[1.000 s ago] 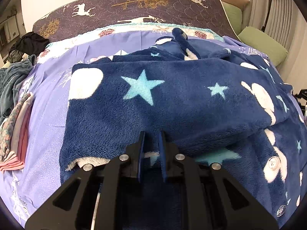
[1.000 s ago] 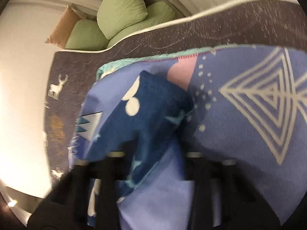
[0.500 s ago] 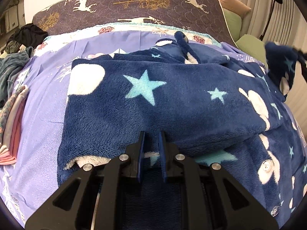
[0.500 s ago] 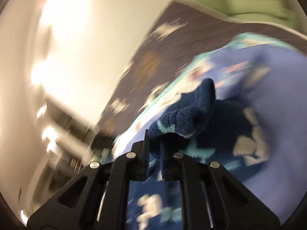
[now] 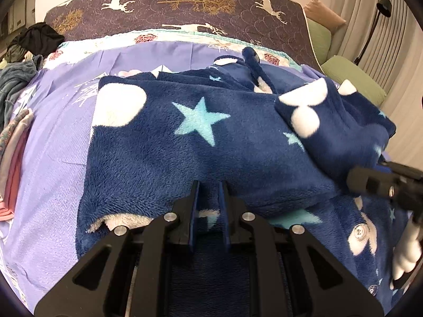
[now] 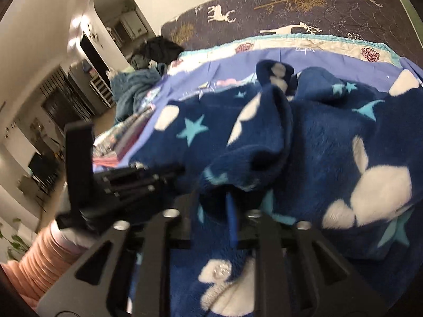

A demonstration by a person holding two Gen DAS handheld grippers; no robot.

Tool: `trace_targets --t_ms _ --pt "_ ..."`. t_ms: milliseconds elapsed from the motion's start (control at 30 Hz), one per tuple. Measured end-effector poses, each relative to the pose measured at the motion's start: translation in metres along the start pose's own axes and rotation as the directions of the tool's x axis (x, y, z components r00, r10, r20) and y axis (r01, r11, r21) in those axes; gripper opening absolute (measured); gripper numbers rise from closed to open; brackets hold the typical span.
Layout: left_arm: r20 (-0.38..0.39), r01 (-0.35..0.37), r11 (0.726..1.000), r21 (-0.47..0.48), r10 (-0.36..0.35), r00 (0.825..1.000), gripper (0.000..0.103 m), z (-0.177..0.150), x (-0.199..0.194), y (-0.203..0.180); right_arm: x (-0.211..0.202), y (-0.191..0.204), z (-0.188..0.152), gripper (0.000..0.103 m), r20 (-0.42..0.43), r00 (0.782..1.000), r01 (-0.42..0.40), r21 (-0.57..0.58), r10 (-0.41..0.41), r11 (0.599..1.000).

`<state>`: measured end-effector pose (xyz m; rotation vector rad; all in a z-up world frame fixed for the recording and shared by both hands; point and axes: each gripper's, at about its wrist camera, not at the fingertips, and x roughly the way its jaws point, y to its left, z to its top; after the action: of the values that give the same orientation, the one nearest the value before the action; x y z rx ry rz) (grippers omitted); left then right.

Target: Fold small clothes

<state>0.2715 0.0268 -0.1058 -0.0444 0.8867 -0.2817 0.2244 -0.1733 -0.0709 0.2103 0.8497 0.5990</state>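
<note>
The left gripper's fingers [image 5: 194,203] stand nearly together, clenched on the near hem of the navy fleece garment [image 5: 164,142], whose pale lining peeks out just to their left. The right gripper [image 6: 214,211] has just been parting its fingers [image 6: 232,216]; a fold of the same fleece lies bunched between and over them, and whether the pads still press on it cannot be told. Beyond both pairs of fingers spreads the bed [image 5: 55,142], its lavender cover carrying the star-and-blob patterned garment across the middle. Farther off rises the dark headboard [image 5: 201,5] with white deer and gold trees. To the right of the left fingers, a doubled-over flap [image 5: 341,132] rests on the garment, with the right gripper's black body [image 5: 380,185] touching its lower edge. Far left of the fingers lies a stack of folded clothes [image 5: 13,158], and beyond it a grey-blue heap [image 6: 134,89].
</note>
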Motion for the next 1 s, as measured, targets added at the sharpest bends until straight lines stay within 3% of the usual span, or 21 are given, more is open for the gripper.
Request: trace_targets --t_ms 100,167,233,267,300,333,433,467,633,700,1000 --pt "0.002 0.016 1.0 -0.014 -0.015 1.0 0.017 0.0 0.0 0.002 0.003 -0.002 0.005 0.043 0.044 0.998 0.051 -0.016 -0.051 0.999" --pt "0.006 0.036 0.999 -0.03 -0.035 0.999 0.019 0.001 -0.002 0.004 0.005 0.003 0.009 0.044 0.078 0.993 0.094 -0.048 -0.09 0.994" --pt "0.014 0.112 0.992 -0.06 -0.111 0.994 0.035 0.003 -0.008 0.006 0.013 0.011 0.008 0.044 0.076 0.993 0.098 -0.101 -0.091 0.99" --pt "0.019 0.193 0.978 -0.082 -0.192 0.981 0.055 0.005 -0.01 0.006 0.016 0.013 0.007 0.044 0.067 0.994 0.091 -0.115 -0.083 0.989" --pt "0.025 0.263 0.96 -0.099 -0.262 0.965 0.06 0.007 -0.012 0.004 0.019 0.017 0.004 0.044 0.06 0.995 0.084 -0.127 -0.077 0.988" --pt "0.026 0.312 0.944 -0.109 -0.311 0.95 0.06 0.009 -0.013 0.002 0.023 0.019 0.001 0.044 0.049 0.996 0.077 -0.144 -0.071 0.987" --pt "-0.021 0.294 0.946 -0.137 -0.3 0.954 0.06 0.015 -0.003 -0.008 0.026 0.023 -0.009 0.039 0.064 0.993 0.104 -0.177 -0.094 0.979" --pt "-0.022 0.327 0.932 -0.156 -0.334 0.942 0.065 0.018 0.0 -0.007 0.026 0.021 -0.01 0.041 0.055 0.995 0.087 -0.17 -0.079 0.982" --pt "0.022 0.445 0.866 -0.226 -0.452 0.892 0.067 0.024 0.003 -0.001 0.024 0.018 -0.011 0.042 0.064 0.997 0.05 -0.152 -0.041 0.987" --pt "0.014 0.464 0.85 -0.249 -0.476 0.88 0.07 0.023 0.005 0.0 0.025 0.018 -0.012 0.044 0.062 0.997 0.046 -0.154 -0.037 0.987" --pt "0.035 0.516 0.8 -0.307 -0.532 0.846 0.077 0.032 -0.002 -0.002 0.023 0.021 -0.017 0.049 0.077 0.996 0.048 -0.176 -0.035 0.983"
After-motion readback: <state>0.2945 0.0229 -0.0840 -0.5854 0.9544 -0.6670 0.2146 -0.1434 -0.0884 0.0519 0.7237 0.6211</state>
